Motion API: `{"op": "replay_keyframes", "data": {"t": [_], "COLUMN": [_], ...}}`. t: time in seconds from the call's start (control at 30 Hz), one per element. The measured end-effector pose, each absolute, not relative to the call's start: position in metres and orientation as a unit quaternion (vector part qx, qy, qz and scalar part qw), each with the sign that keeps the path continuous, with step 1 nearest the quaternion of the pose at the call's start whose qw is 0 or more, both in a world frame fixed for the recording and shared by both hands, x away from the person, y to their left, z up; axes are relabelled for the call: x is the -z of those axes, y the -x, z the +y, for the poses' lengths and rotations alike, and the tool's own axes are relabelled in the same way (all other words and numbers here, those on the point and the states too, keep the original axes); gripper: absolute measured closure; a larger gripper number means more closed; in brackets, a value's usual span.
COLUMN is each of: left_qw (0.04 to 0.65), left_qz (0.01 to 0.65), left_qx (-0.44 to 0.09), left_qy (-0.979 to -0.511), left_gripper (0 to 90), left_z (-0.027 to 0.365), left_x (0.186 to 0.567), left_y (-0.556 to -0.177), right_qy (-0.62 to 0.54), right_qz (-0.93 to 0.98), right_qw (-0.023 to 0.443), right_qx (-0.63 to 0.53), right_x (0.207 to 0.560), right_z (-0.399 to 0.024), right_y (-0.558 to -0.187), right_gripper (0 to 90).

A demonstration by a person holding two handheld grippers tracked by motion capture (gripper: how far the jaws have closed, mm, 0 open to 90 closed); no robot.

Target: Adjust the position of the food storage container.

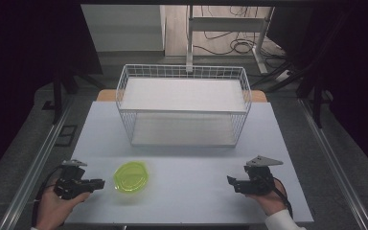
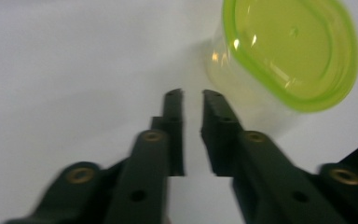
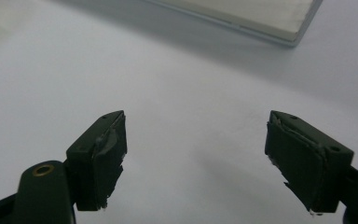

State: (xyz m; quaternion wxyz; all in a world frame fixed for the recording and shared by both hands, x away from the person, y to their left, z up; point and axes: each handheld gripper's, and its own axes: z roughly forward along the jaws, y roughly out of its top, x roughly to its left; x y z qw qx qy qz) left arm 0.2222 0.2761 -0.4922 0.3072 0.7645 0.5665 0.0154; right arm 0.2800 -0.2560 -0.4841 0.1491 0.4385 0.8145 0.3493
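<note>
A clear tub with a lime-green lid (image 1: 132, 176) stands on the white table (image 1: 196, 196) near its front left. My left gripper (image 1: 103, 183) lies just left of the tub and points at it. In the left gripper view its jaws (image 2: 192, 95) stand almost together with a narrow slit and nothing between them, and the tub (image 2: 289, 51) sits just beyond and to the right of the tips, apart from them. My right gripper (image 1: 230, 182) rests at the front right with its jaws (image 3: 196, 121) wide apart over bare table, holding nothing.
A white wire basket (image 1: 182, 72) with a pale floor stands at the back middle of the table; its base edge (image 3: 261, 18) runs across the top of the right gripper view. Desk legs and cables (image 1: 235, 45) lie on the floor behind.
</note>
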Motion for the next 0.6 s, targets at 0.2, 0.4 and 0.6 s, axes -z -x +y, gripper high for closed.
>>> {"op": "replay_keyframes", "data": {"t": [0.2, 0.4, 0.6], "left_qw": [0.304, 0.307, 0.306], "left_qz": [0.565, 0.569, 0.566], "left_qx": [-0.005, 0.001, 0.012], "left_qy": [-0.767, -0.763, -0.765], "left_gripper": [90.0, 90.0, 90.0], "left_z": [0.271, 0.265, 0.256], "left_x": [0.5, 0.504, 0.508], "left_y": [-0.222, -0.228, -0.237], "right_qy": [-0.44, -0.44, -0.443], "right_qz": [0.815, 0.817, 0.816], "right_qw": [0.15, 0.153, 0.155], "right_qx": [-0.347, -0.34, -0.339], "right_x": [0.485, 0.486, 0.487], "right_z": [-0.255, -0.255, -0.257], "right_y": [-0.28, -0.28, -0.28], "right_gripper": [20.6, 20.9, 21.0]}}
